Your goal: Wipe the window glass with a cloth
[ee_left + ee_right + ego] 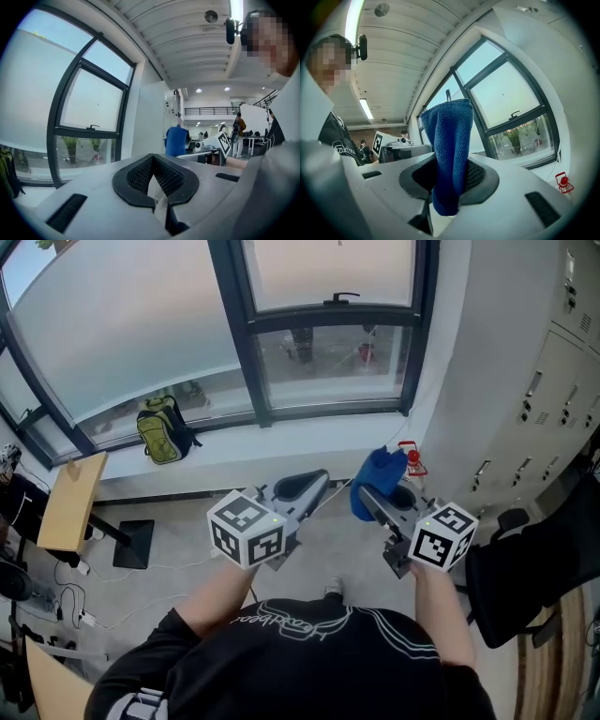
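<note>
Right gripper [449, 182]: its jaws are clamped on a folded blue terry cloth [450, 140]. Most of the fabric stands out past the tips, and a short end hangs back below the pads.
Why held so: I judge that the free fold is left proud to serve as a wiping pad, so fabric and not the jaws meets the pane.
Left gripper [153, 174]: its pads are together with nothing between them. It is raised beside the right one at 9 o'clock of it, apparently idle and keeping clear.
Cloth's place: it is in mid-air in front of the person and not touching any pane.
Stage: wiping looks not yet begun, and a reach toward 12 o'clock is needed first.
Surface: the dark-framed window glass [330, 364] lies at 12 o'clock. A smaller lower pane sits under a black latch handle [343, 298], with a wide pale pane [122, 324] at 11 o'clock.
Sill: a white ledge [281, 442] runs beneath. A green backpack [165, 429] rests on it at 10 o'clock, and a small red object [410, 457] sits near the corner at 1 o'clock.
Room: grey metal lockers [553, 381] stand at 2 o'clock, a light wooden tabletop [71, 502] at 9 o'clock and a black chair [534, 568] at 4 o'clock.
Background: the gripper views show an open hall with ceiling lights and distant people.
</note>
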`<state>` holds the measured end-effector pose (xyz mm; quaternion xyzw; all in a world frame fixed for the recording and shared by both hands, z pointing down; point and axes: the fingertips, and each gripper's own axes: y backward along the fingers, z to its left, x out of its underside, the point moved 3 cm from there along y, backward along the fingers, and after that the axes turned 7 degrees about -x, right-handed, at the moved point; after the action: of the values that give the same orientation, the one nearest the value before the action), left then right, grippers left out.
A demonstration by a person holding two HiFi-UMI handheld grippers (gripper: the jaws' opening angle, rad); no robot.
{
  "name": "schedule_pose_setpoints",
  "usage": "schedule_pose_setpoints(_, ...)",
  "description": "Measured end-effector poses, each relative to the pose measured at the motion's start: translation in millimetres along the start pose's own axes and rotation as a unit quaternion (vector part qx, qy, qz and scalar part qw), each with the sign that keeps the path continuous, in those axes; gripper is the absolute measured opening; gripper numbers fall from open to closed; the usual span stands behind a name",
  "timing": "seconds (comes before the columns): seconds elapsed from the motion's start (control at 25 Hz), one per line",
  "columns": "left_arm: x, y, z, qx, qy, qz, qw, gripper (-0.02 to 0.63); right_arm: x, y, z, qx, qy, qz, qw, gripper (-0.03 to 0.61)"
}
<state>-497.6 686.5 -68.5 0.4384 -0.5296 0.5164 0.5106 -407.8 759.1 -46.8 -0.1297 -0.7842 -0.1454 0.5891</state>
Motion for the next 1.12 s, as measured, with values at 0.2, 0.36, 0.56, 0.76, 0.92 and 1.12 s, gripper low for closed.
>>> schedule_pose_setpoints(0.2, 4, -12, 22, -0.01, 0.012, 0.0, 0.9999, 0.003, 6, -10, -20, -0.003, -0.007, 0.011, 1.0, 0.094)
schedule_pose_setpoints(0.36, 8, -40, 59, -0.014, 0.01, -0.011, 0.9998, 0.003, 12, -39, -54, -0.02, 0.01, 0.035, 0.999, 0.094)
schedule_pose_setpoints(0.56, 38, -71, 102, -0.014, 0.031, 0.001, 0.9994, 0.004, 36, -70, -98, -0.027, 0.006, 0.056, 0.998, 0.094)
schedule_pose_setpoints(0.76, 32, -107, 186, -0.022, 0.053, 0.002, 0.9984, 0.003, 27, -142, -159, -0.028, -0.011, 0.069, 0.997, 0.094)
schedule_pose_setpoints(0.92, 36, -149, 281, -0.046, 0.071, 0.022, 0.9962, 0.003, 20, -216, -229, -0.018, -0.022, 0.077, 0.997, 0.094)
schedule_pose_setpoints(1.12, 42, -212, 420, -0.054, 0.083, 0.033, 0.9945, 0.003, 18, -330, -339, -0.014, -0.051, 0.068, 0.996, 0.094)
